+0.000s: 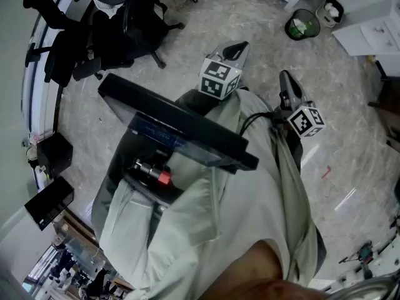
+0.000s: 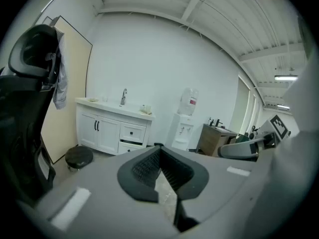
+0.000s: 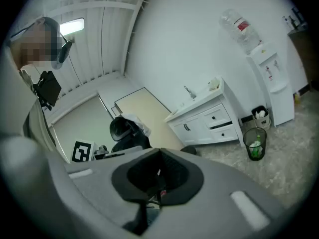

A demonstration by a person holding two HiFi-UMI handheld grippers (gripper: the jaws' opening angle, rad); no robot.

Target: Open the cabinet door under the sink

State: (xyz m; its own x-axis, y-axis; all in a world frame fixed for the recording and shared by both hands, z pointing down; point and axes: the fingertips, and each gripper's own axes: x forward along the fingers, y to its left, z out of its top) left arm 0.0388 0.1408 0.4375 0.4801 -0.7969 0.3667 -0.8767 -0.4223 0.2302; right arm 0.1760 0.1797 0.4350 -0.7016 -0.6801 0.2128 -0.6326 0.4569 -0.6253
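Observation:
The white sink cabinet [image 2: 107,131] stands against the far wall, several steps away, with a faucet [image 2: 123,96] on top. Its two doors under the sink [image 2: 94,132] are closed, with black handles side by side. The right gripper view shows the same cabinet [image 3: 204,123] and its closed doors [image 3: 187,128]. My left gripper [image 2: 160,156] is shut with nothing in it. My right gripper [image 3: 158,171] is shut and empty too. In the head view both are held out over the floor, the left gripper [image 1: 237,47] beside the right gripper [image 1: 285,77], far from the cabinet.
A black office chair [image 2: 27,113] stands close on the left. A low round stool [image 2: 79,157] sits before the cabinet. A water dispenser [image 2: 185,123] and a mesh bin [image 3: 254,143] stand to the cabinet's right. A wooden desk [image 2: 217,138] is further right.

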